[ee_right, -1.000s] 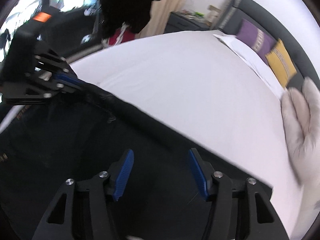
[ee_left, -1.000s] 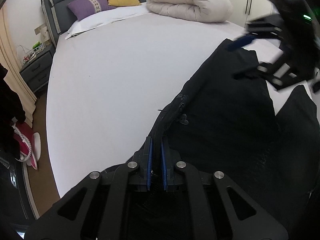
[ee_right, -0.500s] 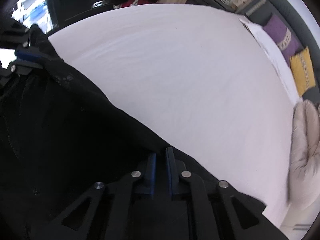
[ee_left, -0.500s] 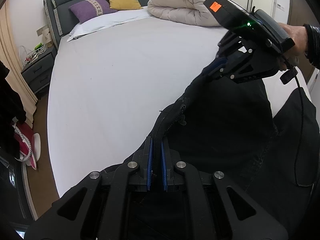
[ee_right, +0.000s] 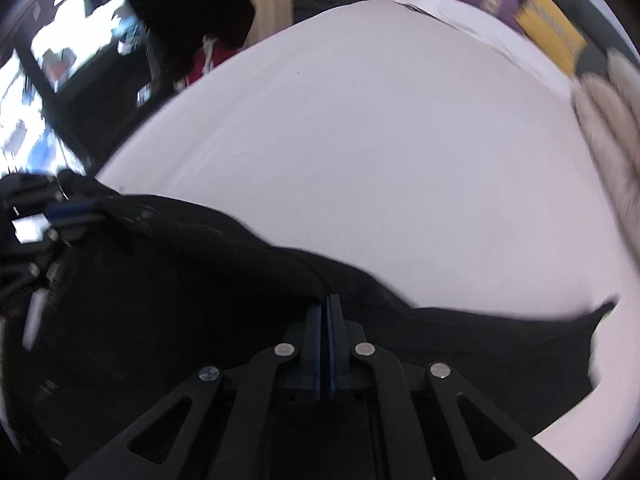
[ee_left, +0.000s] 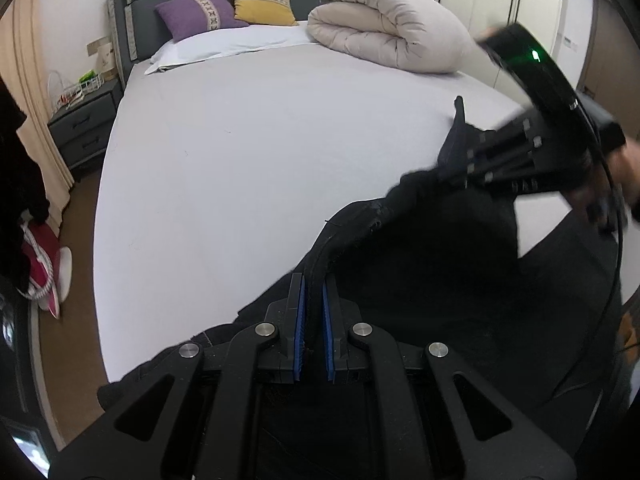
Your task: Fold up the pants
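left gripper [ee_left: 313,312] clamped, right gripper [ee_right: 325,328] clamped

Blurred by motion across the right wrist view: folded duvet [ee_right: 612,128] at 3 o'clock, yellow cushion [ee_right: 550,36] at 1 o'clock, left gripper [ee_right: 68,212] at 9 o'clock. Cut off at 6 o'clock in both views: black pants [ee_left: 440,264]. Smeared at 3 o'clock in the left wrist view: right gripper [ee_left: 452,152].

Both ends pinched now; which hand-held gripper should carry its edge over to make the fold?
Probably the right hand-held gripper: it holds its edge of the pants lifted above the bed, while the left hand-held gripper clamps its edge low, suited to anchoring.
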`<state>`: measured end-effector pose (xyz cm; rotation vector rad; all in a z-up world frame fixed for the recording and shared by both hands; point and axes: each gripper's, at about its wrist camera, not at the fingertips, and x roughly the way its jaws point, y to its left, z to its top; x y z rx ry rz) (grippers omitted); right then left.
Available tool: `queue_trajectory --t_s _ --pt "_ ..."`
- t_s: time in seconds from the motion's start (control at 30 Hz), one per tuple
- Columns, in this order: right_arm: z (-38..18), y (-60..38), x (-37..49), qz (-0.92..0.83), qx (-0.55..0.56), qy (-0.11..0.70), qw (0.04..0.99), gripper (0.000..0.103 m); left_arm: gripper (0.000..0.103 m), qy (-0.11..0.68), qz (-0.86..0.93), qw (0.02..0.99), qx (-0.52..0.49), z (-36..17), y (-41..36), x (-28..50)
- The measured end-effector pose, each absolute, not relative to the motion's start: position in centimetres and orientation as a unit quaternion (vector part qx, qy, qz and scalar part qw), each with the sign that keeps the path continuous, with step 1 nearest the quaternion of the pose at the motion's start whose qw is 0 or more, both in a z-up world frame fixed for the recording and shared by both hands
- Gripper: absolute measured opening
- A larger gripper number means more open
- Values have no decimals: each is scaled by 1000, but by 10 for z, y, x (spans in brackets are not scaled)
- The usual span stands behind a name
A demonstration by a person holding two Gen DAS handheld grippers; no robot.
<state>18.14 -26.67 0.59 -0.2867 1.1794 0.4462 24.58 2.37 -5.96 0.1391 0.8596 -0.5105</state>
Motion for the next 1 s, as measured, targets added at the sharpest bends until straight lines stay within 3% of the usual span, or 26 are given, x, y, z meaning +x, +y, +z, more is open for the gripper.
queue_trajectory --t_s 0.2,0.37,0.63,0.8,0.93,1.0 --pt "-2 -274 156 226 12 567 792 4 7 422 -248 871 43 -58 15 204" --pt "8 -276 134 223 -57 553 801 4 7 426 -251 869 37 -52 17 161" --pt "15 -289 53 211 -252 540 775 2 7 435 -301 844 92 -60 -3 67" --pt "7 -287 18 207 -273 537 771 1 7 446 -312 831 117 -70 -12 22" --pt "31 -298 29 227 -223 497 807 2 7 444 -300 838 100 -67 -10 5" --pt "49 -303 38 223 -242 449 831 18 7 436 -296 845 93 -55 -10 11"
